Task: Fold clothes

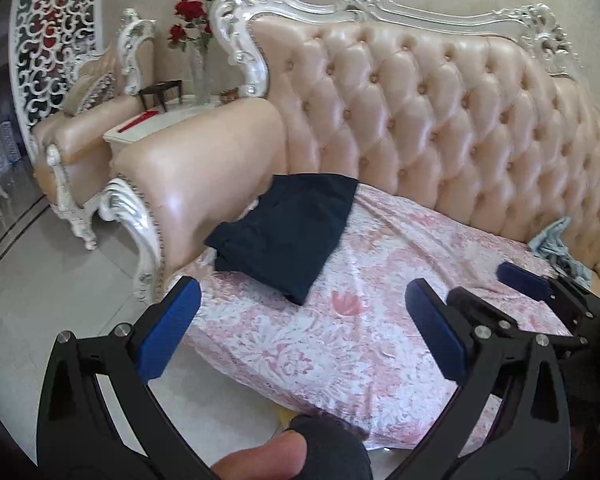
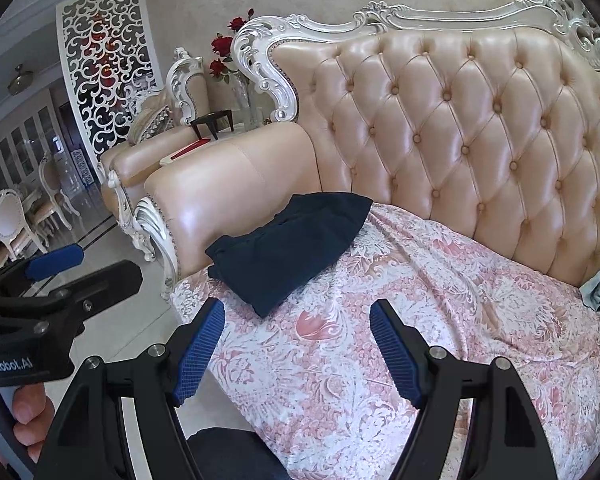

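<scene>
Resting on the pink floral cover [image 1: 340,344] of the sofa [image 1: 440,112], beside its armrest, lies the folded dark garment [image 1: 288,232]. Left gripper [image 1: 300,336] and right gripper [image 2: 298,348] hover above the cover, jaws spread wide, holding nothing.

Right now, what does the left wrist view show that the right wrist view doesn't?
Left only: more of the blue-grey pile at the sofa's far end, which the right view crops at its edge.
Right only: dining chairs and the room beyond the screen.
Both: the folded navy garment by the armrest on the pink cover, and both hand-held grippers open and empty.
</scene>
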Demonstrator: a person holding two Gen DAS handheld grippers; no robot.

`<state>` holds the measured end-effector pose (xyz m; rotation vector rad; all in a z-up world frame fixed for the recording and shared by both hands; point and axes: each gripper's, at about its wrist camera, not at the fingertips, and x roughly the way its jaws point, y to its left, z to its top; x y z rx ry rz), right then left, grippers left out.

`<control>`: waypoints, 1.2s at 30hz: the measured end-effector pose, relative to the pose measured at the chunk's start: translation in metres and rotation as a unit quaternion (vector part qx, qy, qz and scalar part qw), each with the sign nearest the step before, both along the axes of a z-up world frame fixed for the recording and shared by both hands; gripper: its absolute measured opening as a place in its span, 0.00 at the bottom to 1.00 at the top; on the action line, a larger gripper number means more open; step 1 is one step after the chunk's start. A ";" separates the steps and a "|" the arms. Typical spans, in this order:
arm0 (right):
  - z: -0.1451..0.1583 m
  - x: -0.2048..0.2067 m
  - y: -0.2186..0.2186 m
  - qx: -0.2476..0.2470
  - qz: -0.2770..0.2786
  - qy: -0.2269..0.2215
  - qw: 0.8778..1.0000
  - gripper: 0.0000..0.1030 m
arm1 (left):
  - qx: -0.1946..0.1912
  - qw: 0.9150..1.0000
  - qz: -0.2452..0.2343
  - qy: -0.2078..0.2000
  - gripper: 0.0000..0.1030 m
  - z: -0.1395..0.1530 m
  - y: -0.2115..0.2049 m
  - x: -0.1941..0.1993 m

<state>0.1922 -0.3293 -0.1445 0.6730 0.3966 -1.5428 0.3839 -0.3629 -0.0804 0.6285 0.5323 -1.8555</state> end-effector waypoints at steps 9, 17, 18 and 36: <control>0.004 0.008 -0.014 -0.003 0.026 0.013 1.000 0.74 | -0.008 1.000 0.010 -0.004 0.99 0.002 -0.005 0.003; 0.004 0.010 -0.025 0.001 0.039 0.024 0.999 0.74 | -0.007 1.000 0.011 -0.001 0.99 0.001 -0.008 0.006; 0.004 0.009 -0.025 0.001 0.038 0.023 0.999 0.74 | -0.008 1.000 0.011 -0.001 0.99 0.001 -0.008 0.007; 0.000 0.003 -0.024 0.008 0.036 0.025 0.999 0.74 | -0.004 1.000 0.006 -0.002 0.99 -0.001 -0.007 0.004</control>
